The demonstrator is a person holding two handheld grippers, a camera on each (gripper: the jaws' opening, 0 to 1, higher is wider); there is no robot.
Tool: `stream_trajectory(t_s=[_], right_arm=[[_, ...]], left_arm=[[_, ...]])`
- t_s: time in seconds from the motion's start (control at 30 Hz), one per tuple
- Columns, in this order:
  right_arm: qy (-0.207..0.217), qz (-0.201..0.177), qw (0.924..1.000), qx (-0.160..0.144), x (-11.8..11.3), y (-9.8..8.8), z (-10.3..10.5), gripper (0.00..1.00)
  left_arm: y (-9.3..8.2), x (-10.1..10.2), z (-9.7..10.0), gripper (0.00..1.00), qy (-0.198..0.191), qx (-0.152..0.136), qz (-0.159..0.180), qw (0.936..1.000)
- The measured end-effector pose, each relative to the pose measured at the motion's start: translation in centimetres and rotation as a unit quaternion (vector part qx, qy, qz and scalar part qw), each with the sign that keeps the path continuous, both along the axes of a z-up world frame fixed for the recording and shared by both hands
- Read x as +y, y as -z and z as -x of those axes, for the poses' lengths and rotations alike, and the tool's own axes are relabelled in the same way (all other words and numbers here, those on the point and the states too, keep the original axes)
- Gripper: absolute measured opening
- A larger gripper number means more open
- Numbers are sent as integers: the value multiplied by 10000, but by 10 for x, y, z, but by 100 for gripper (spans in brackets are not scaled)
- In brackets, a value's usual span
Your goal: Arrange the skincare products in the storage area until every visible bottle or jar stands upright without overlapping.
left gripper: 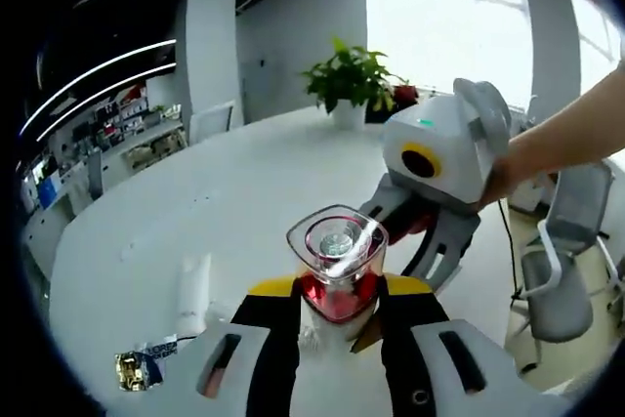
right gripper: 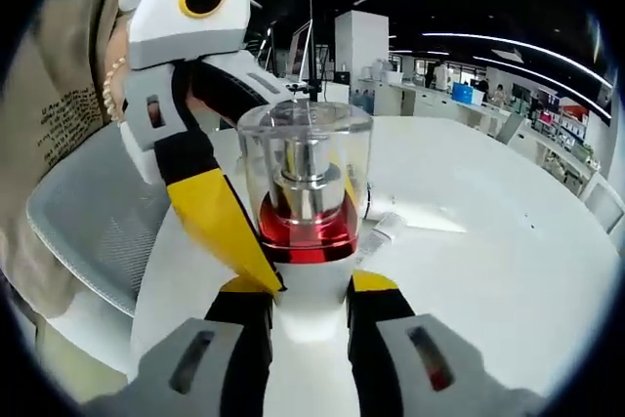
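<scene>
Standing upright on the white table (left gripper: 146,231), a clear-capped red bottle (left gripper: 337,266) is clamped low between the left tongs (left gripper: 337,319); the right tongs (right gripper: 311,305) also close on its base. A white tube (left gripper: 192,292) lies on the table at 9 o'clock of the bottle, a gold-wrapped item (left gripper: 135,368) below it. A potted plant (left gripper: 349,85) stands at 12 o'clock.

The red bottle (left gripper: 337,275) stood squeezed between the left gripper (left gripper: 337,314) and right gripper (left gripper: 430,231), blocking passage there. A white tube (left gripper: 192,292) and a small gold packet (left gripper: 134,370) lay on the desk (left gripper: 225,192) just left of it. Beyond them the desk was open as far as the potted plant (left gripper: 350,85).
</scene>
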State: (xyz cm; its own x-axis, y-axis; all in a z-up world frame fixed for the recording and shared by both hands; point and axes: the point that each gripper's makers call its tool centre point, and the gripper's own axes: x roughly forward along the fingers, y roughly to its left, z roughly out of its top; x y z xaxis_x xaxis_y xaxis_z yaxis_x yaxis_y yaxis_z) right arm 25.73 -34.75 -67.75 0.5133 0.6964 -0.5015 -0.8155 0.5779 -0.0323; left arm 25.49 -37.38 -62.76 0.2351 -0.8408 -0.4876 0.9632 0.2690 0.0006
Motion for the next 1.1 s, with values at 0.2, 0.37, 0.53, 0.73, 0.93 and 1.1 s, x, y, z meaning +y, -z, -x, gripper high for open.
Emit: stream_trajectory(t_s=[0.2,0.37,0.53,0.73,0.93,1.1], right_arm=[[-118,69,9999,13,-3,1,-3,28],[-79,96,9999,107,-4,3,-3,29],[261,72,9995,159,-8,1,-4,33],[562,116,9979,300,-7,1,2,42],[982,80,9946,317,-3,-2,7,52],[1439,-53,9890,335,3,-7,12,60]], left_arm=[[-1,-2,-3,28,-52,-10,-7,10000],[-2,-2,-2,28,-41,-14,4,10000],[-3,-2,1,31,85,3,5,10000],[-4,-1,6,37,217,0,5,9998],[-5,10,13,48,288,96,-15,9995],[-7,24,17,57,332,297,16,9990]])
